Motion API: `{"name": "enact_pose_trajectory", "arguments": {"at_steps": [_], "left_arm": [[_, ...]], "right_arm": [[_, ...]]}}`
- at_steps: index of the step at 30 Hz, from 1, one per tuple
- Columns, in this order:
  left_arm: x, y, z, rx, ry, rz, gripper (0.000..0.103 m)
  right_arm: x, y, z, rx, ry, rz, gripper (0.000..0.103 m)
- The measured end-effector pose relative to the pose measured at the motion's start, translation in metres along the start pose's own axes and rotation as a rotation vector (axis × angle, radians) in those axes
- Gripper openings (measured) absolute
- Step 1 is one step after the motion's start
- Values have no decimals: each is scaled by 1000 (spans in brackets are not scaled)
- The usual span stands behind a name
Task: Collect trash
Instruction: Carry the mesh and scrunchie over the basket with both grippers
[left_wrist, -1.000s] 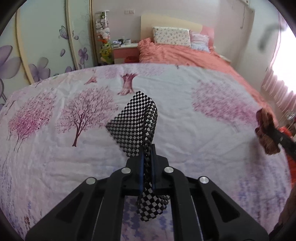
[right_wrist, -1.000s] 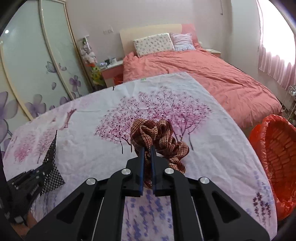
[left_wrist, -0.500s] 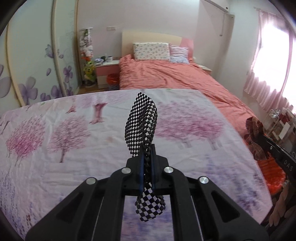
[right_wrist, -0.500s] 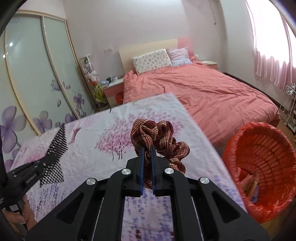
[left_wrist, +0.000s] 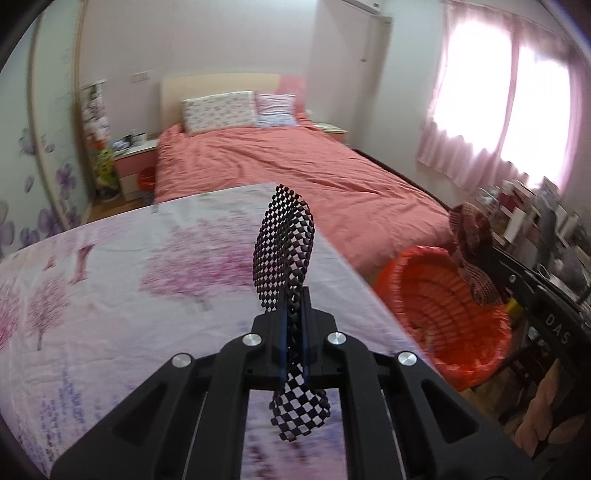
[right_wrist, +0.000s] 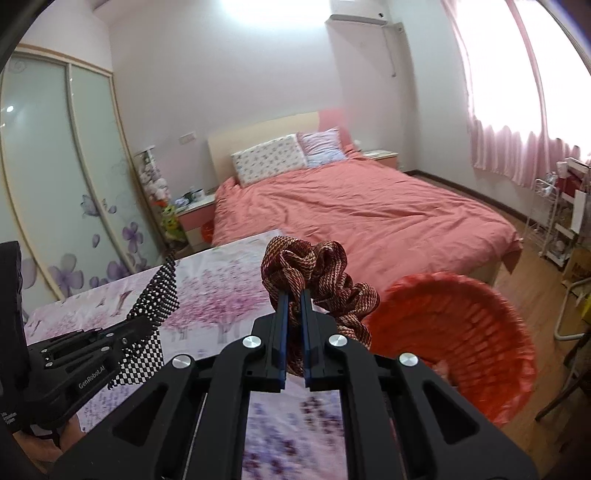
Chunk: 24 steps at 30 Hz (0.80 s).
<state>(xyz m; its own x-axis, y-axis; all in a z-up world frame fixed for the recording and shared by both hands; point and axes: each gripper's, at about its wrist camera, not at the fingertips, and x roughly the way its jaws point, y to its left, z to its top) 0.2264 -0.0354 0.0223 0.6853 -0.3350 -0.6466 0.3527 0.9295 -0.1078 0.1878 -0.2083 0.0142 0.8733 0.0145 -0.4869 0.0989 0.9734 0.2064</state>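
My left gripper (left_wrist: 294, 295) is shut on a black-and-white checkered strip (left_wrist: 284, 243) that curls up above the fingers and hangs below them. It is held over the right part of the floral sheet (left_wrist: 110, 295). My right gripper (right_wrist: 294, 295) is shut on a bunched red-brown woven band (right_wrist: 314, 269), held in the air near the left rim of the red bin (right_wrist: 461, 332). In the left wrist view the woven band (left_wrist: 471, 236) hangs over the red bin (left_wrist: 443, 306). In the right wrist view the checkered strip (right_wrist: 155, 306) and the left gripper (right_wrist: 144, 321) are at the left.
A bed with a salmon cover (right_wrist: 369, 214) and pillows (right_wrist: 269, 162) lies behind. The red-lined bin stands on the wood floor (right_wrist: 546, 266) between sheet and bed. A white wire rack (right_wrist: 554, 221) and pink curtains (right_wrist: 517, 110) are at the right; a wardrobe (right_wrist: 55, 166) at the left.
Both grippers swung right and rose, each keeping its piece. The red bin came fully into both views, and the woven band now hangs over it.
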Motion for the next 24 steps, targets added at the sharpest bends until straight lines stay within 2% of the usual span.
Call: {"name": "enact_pose_trajectory", "arguments": {"at_steps": [10, 24], "left_arm": [[30, -92, 1, 107, 27, -121, 7], [81, -172, -1, 189, 87, -231, 7]], "right_arm": [[-9, -68, -8, 97, -13, -83, 6], [-4, -138, -16, 244, -14, -90, 7]]}}
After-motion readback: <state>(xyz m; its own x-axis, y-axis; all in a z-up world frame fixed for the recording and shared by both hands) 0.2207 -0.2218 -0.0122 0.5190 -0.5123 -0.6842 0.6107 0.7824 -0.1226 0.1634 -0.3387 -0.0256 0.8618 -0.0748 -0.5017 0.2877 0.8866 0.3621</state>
